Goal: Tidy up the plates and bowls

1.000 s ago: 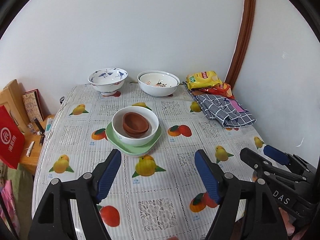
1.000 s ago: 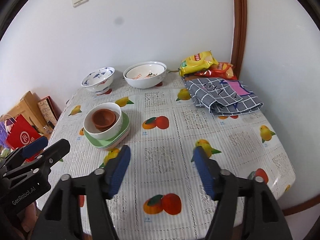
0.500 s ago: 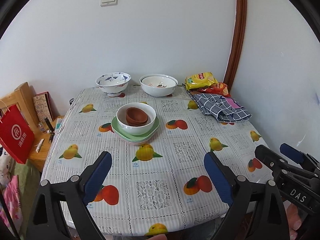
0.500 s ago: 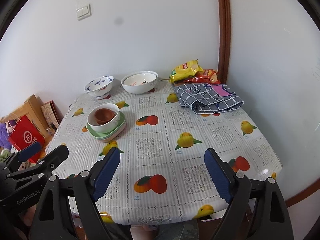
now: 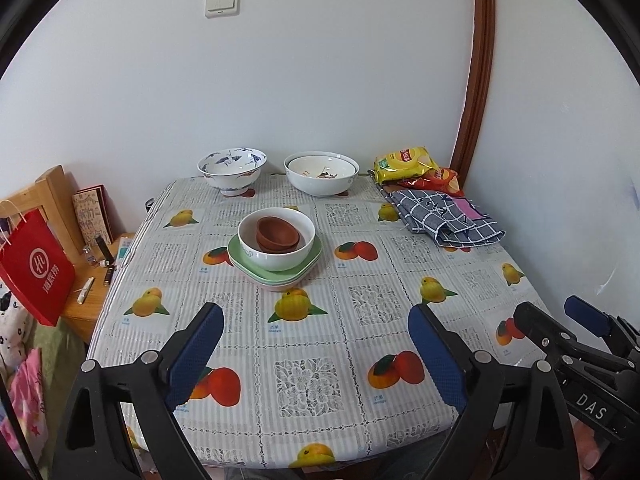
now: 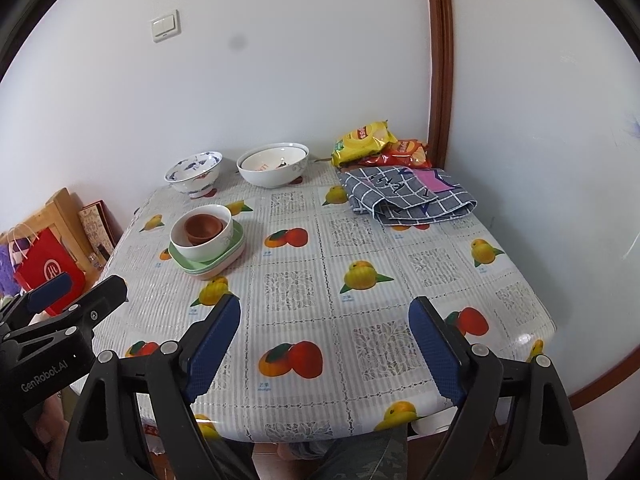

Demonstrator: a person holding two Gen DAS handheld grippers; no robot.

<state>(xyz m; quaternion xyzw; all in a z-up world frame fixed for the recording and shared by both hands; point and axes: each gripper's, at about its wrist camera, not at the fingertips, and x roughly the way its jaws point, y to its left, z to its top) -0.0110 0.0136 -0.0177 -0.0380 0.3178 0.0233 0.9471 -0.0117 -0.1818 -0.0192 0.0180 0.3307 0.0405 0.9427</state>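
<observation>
The left tool (image 5: 316, 328) stands with its jaws spread wide and nothing between them, hanging over the near edge of the bench (image 5: 400, 280). The right tool (image 6: 324, 322) is just as wide and just as empty, touching nothing.

The stack sits left of centre on the bench: a brown bowl (image 5: 278, 232) inside a white bowl (image 5: 276, 254), which rests on green plates (image 5: 306, 270). At the far edge by the wall stand a blue-patterned bowl (image 5: 232, 170) and, beside it, a large white bowl (image 5: 322, 172), well apart from the stack.

The left wrist view takes in the right tool at its lower right and, off the left side of the bench, a red paper bag (image 5: 38, 276) with small items on a low wooden surface. The right wrist view catches the left tool at its lower left and more of the bench's right corner.

A fruit-print cloth covers the bench. A folded checked cloth (image 6: 408, 196) and yellow and red snack bags (image 6: 362, 138) lie at the far right corner, under a white wall with a light switch (image 6: 165, 26).
</observation>
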